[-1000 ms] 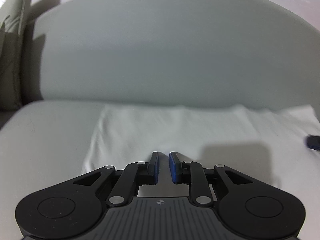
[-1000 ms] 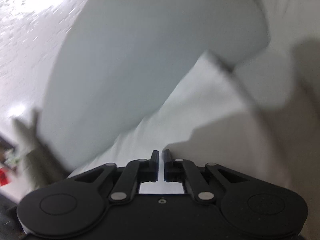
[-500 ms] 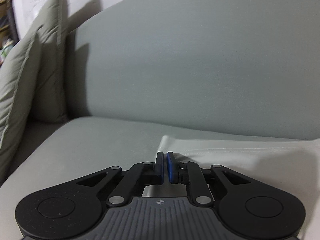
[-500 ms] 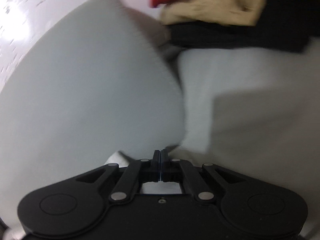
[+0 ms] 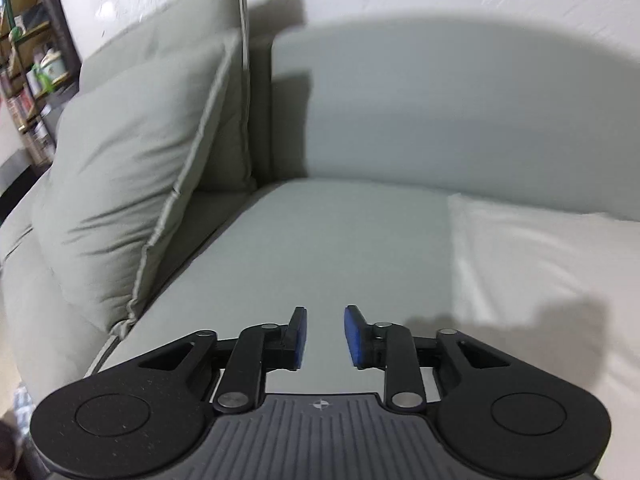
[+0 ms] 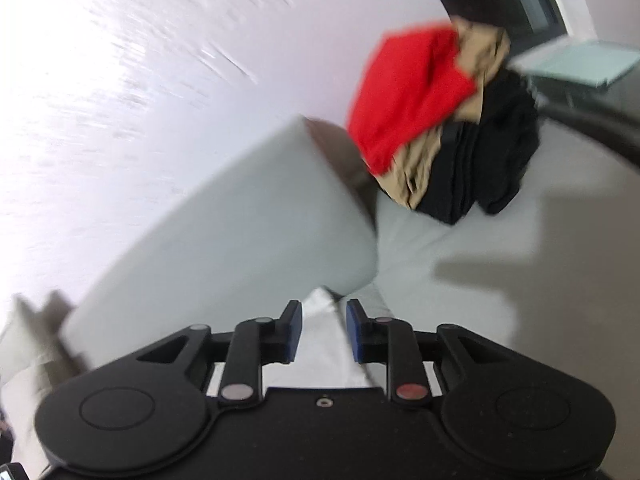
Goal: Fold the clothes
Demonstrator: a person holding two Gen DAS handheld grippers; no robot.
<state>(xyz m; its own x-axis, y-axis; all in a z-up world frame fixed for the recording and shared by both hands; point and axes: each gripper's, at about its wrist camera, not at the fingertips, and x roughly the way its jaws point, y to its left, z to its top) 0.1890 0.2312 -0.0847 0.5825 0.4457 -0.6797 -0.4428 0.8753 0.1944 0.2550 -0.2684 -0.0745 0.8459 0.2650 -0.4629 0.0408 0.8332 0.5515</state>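
Observation:
A white folded garment (image 5: pixel 540 264) lies flat on the grey sofa seat (image 5: pixel 340 240), to the right of my left gripper (image 5: pixel 323 336). The left gripper is open and empty above bare seat. In the right wrist view a corner of the white garment (image 6: pixel 324 332) shows between and below the blue pads of my right gripper (image 6: pixel 320 330), which is open; the jaws stand apart and the cloth looks loose under them.
A grey cushion (image 5: pixel 132 184) leans at the sofa's left end. The sofa backrest (image 5: pixel 460 100) rises behind. A pile of red, tan and black clothes (image 6: pixel 440 120) sits at the seat's far right end. Shelves (image 5: pixel 28 40) stand at far left.
Both grippers were shut and have opened. The left gripper has swung left off the white garment toward the cushion. The right gripper has turned toward the clothes pile.

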